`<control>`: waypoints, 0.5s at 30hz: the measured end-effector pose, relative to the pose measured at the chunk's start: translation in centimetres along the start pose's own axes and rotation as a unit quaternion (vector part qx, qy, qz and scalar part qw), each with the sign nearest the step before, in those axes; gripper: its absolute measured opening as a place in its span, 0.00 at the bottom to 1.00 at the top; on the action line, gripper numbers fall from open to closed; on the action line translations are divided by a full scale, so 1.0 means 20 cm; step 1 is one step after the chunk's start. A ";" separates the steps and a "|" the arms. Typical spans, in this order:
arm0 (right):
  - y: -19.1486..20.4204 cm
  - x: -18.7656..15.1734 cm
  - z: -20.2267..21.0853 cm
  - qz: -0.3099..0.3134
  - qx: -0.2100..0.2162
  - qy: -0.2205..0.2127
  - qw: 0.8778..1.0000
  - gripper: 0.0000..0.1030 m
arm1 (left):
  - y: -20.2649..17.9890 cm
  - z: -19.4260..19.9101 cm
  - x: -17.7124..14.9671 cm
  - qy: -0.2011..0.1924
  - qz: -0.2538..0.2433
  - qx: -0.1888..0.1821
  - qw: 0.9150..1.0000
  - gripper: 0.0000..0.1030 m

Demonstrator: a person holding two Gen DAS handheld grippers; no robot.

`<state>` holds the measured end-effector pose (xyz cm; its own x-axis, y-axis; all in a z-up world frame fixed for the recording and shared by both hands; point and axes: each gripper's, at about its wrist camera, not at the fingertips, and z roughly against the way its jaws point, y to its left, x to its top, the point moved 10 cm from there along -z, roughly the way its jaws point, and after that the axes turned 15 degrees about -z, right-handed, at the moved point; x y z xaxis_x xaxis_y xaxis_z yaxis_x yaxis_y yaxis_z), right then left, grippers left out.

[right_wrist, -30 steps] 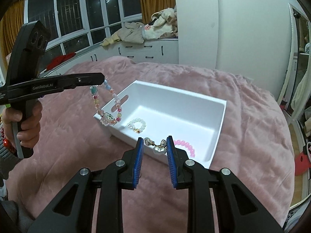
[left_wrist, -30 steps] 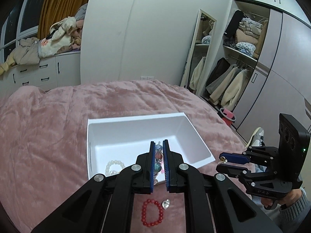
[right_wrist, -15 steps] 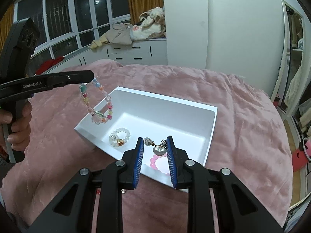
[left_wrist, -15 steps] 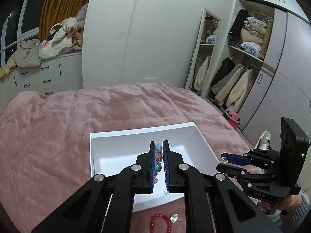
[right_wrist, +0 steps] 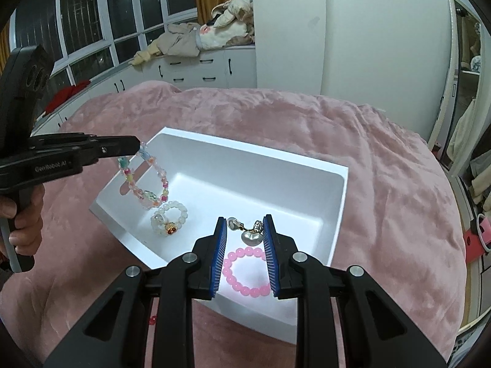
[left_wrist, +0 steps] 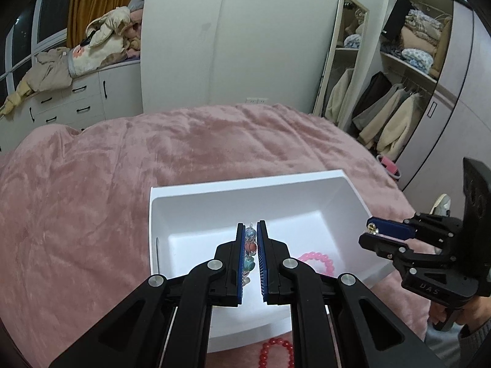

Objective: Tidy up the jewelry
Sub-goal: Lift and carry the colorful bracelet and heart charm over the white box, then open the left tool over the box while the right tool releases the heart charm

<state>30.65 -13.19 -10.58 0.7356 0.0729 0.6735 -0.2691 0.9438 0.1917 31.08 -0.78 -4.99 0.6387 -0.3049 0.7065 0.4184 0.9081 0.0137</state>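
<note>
left tool: clamped on the multicoloured bead bracelet, which hangs over the white tray's near-left corner.
right tool: pinching a pearl heart earring above the white tray's near side.
done: a pink bead bracelet and a white bead bracelet lie inside the white tray.
left: both carried pieces are not yet dropped; a red bead bracelet lies on the bed just in front of the white tray.
</note>
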 end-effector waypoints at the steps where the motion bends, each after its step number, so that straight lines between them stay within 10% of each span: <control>1: 0.01 -0.01 -0.02 0.004 -0.003 0.005 1.000 0.24 | 0.01 -0.02 -0.01 0.005 0.001 0.001 1.000 0.12; 15: 0.03 -0.10 -0.17 0.014 -0.015 0.040 0.999 0.24 | 0.10 -0.23 -0.21 0.062 0.016 0.018 0.998 0.13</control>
<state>31.20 -11.65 -14.19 0.7753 0.1234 0.6194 -0.2727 0.9500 0.1521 32.20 0.95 -11.21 0.7280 -0.3063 0.6133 0.3738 0.9273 0.0194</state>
